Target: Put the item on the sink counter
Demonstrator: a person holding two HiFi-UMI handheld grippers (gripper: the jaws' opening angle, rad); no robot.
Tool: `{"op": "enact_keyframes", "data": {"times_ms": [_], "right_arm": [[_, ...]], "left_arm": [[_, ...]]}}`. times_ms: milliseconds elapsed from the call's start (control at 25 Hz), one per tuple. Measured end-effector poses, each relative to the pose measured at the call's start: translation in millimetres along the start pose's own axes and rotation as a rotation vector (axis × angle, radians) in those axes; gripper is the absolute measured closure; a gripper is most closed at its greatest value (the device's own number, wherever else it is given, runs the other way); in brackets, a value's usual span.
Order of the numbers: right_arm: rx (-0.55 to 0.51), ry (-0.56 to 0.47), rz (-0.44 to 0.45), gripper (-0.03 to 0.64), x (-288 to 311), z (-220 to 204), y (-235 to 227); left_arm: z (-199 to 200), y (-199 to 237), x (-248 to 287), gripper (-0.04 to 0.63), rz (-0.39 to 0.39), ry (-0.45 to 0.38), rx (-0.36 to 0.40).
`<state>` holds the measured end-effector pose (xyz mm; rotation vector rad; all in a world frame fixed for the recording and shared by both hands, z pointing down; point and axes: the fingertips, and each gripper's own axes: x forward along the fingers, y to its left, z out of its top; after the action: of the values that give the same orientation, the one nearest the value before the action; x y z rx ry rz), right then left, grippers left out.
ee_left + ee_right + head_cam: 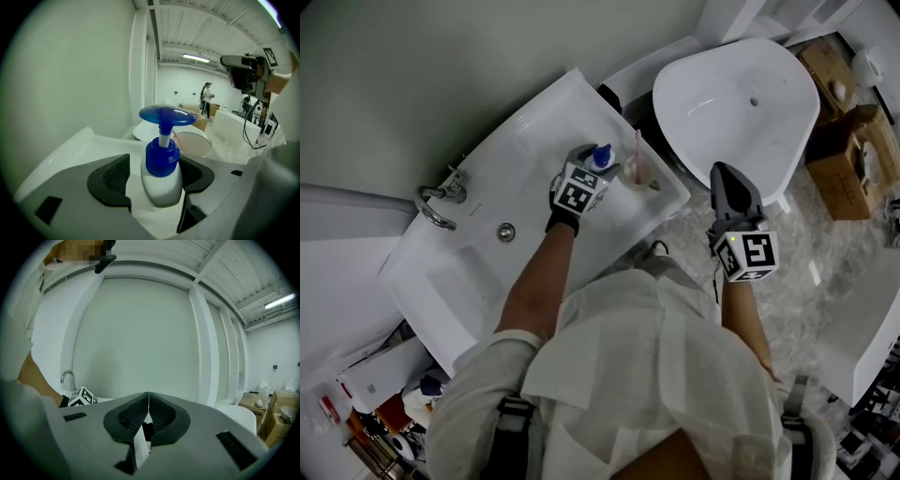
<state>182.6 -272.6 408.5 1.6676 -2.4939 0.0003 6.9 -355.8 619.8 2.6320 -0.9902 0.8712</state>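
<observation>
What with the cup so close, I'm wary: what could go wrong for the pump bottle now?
The left gripper has its jaws open around the pump bottle; withdrawn crookedly, a pad might catch and tip it. The cup stands close beside it on the sink counter, so a tipping bottle could knock that over too.

We take this for a large warehouse-like hall fitted out as a bathroom mock-up or fixtures showroom, not a lived-in home. A white sink counter (534,122) with a chrome faucet (436,202) at its back edge stands against a plain wall, and just past its right end sits a freestanding white bathtub (741,103). Open cardboard boxes (848,169) crowd the marbled floor (797,281) beside the tub. In the left gripper view we see a high ribbed ceiling (211,23) with a strip light (196,58), and a person (206,98) far off
</observation>
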Motion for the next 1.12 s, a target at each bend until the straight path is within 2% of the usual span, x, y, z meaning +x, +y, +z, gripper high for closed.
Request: {"op": "enact_keyframes", "data": {"times_ms": [160,320,600,880,1000,1120], "right_arm": [[-0.004,-0.008,0.006,0.604,0.4,3.4,0.8],[0.0,-0.016,0.006,0.604,-0.5,4.6,-0.3],[0.002,-0.032,0.016,0.604,-2.5,11.7,-3.8],[0.003,-0.052,0.024,0.604,-1.3,18.3,-7.1],[0.003,-0.062,0.022,0.604,-1.3,21.9,-7.7],[0.003,-0.073,0.019,0.604,-2.3,26.1,-9.4]], "left_arm": [[4.9,-2.9,-9.0,0.304,-0.001,-0.031,0.067],[16.4,-6.7,-27.1,0.299,0.003,-0.071,0.072],[37.2,-7.0,-68.2,0.301,0.062,-0.146,0.07],[50.6,-0.7,-114.8,0.301,0.131,-0.219,0.031],[61.3,3.4,-138.6,0.304,0.156,-0.286,-0.018],[76.2,5.3,-162.6,0.327,0.188,-0.345,-0.022]]}}
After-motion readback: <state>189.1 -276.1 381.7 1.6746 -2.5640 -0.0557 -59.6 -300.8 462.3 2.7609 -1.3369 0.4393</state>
